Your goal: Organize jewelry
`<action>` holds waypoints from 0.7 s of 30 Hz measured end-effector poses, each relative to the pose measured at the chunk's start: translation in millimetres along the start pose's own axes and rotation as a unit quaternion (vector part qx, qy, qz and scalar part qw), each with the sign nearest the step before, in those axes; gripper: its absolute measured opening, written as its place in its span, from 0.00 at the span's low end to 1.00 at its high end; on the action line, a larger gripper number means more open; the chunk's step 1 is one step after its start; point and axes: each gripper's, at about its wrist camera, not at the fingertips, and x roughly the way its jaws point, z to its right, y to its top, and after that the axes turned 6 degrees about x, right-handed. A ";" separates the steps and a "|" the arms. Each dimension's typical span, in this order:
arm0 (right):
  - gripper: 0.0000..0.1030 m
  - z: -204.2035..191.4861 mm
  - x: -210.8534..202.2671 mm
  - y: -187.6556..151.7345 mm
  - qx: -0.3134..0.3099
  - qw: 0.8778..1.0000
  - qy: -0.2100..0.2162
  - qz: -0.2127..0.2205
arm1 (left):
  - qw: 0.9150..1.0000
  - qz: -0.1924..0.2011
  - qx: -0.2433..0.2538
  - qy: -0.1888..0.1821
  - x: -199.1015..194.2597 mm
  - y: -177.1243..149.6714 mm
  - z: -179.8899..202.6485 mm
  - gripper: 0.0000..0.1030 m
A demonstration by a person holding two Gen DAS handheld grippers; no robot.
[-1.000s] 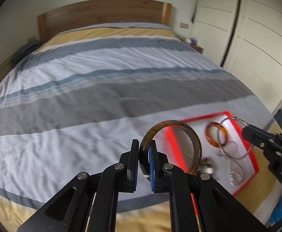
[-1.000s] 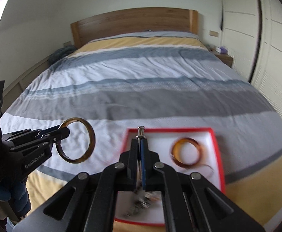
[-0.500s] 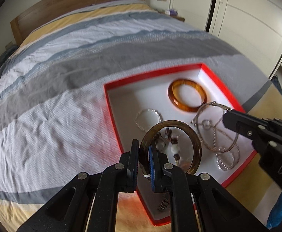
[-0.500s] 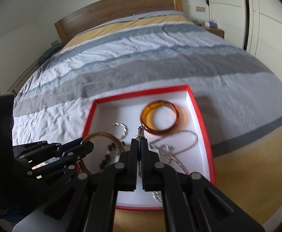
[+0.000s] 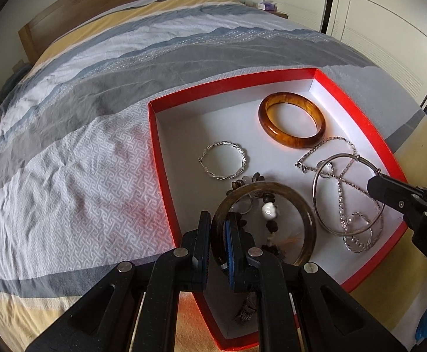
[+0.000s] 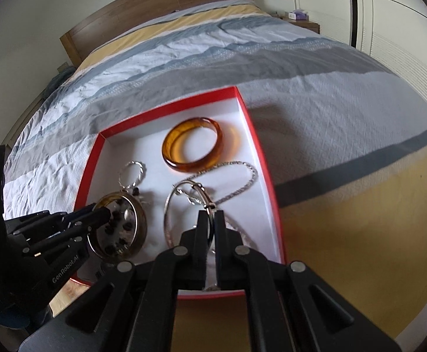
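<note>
Bangles brought over the box, ready to set down.

Left wrist view: the left gripper [image 5: 216, 242] has its fingers clamped on a dark bangle [image 5: 289, 198], which a second ago hung over the bed [image 5: 81, 146] and now hovers inside the red box [image 5: 357, 108], near its front-left corner, above a bead string [image 5: 267, 209]. An amber bangle [image 5: 292, 120] lies toward the box's far corner, a twisted silver one [image 5: 223, 160] at its middle.
Right wrist view: the right gripper [image 6: 210, 228] pinches a thin silver hoop [image 6: 181, 214], likewise swung from above the bed to over the box's right half, above a chain [image 6: 242, 176]. Judged from this, both pieces only need lowering and releasing.
</note>
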 end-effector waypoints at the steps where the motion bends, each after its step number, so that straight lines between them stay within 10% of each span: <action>1: 0.04 1.2 0.7 -0.4 0.001 1.000 -0.001 -0.001 | 1.000 0.000 -0.004 -0.002 0.3 -0.3 -0.8 0.10; 11: 0.07 10.1 -5.5 -1.7 0.013 1.000 -0.008 -0.002 | 1.000 -0.007 -0.015 -0.014 -2.1 -0.1 0.6 0.15; 21: 0.33 14.5 -28.9 -2.6 0.018 1.000 -0.002 0.015 | 1.000 0.005 -0.020 -0.015 -25.3 -1.0 8.9 0.39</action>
